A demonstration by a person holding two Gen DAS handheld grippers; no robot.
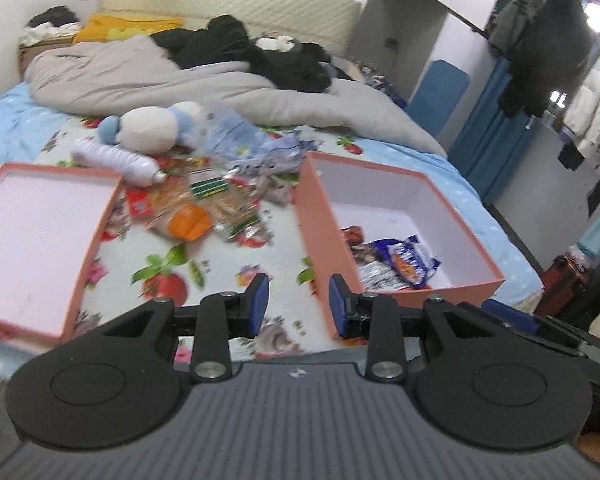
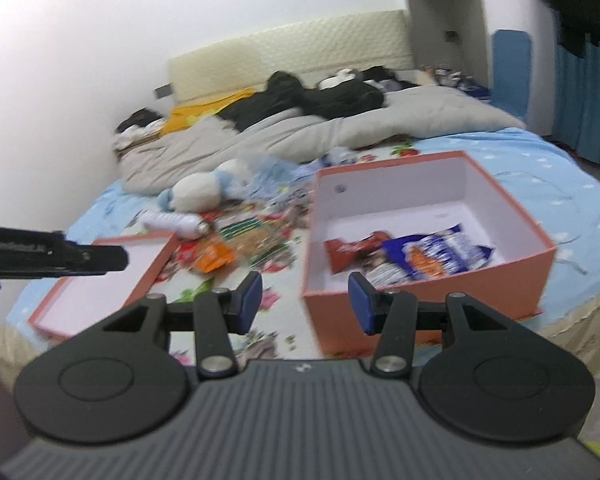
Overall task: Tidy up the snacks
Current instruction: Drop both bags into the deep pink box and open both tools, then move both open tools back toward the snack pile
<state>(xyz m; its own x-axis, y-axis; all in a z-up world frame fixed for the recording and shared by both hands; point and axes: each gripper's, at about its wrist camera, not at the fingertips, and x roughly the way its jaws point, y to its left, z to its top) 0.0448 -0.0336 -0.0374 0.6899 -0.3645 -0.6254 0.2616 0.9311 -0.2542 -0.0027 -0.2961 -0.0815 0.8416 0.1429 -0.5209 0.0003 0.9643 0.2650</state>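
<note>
Room: bedroom, with a bed (image 1: 452, 168) under a fruit-print sheet as my work surface, a grey duvet (image 1: 140, 76) bunched toward the headboard and clothes hanging at the right.
Left tongs: left gripper (image 1: 298, 300) hangs over bare sheet, jaws part-way apart with nothing between the blue pads; I hold nothing here.
Right tongs: right gripper (image 2: 304, 300) is likewise part-open and empty, poised just before the near wall of the box.
Box: the pink box (image 2: 512, 216) sits right of centre and already holds a blue packet (image 2: 440, 256), a red packet (image 2: 348, 250) and some others I can't make out.
Lid: the shallow pink lid (image 1: 40, 232) lies open-side up at the left, nothing in it.
Loose snacks: the snack pile (image 1: 204, 208) lies between lid and box, farther out than either gripper; an orange packet (image 1: 190, 222) is on its near side.
Nearby clutter: a white bottle (image 1: 116, 160) and a plush toy (image 1: 152, 130) lie just behind the pile.
Progress: I judge the sorting barely started, most packets not yet boxed.
Risks: overlapping slick wrappers, so I may pinch two or lose one mid-carry; motion blur hides edges; the soft mattress gives, and a low pass could tip the box wall.
</note>
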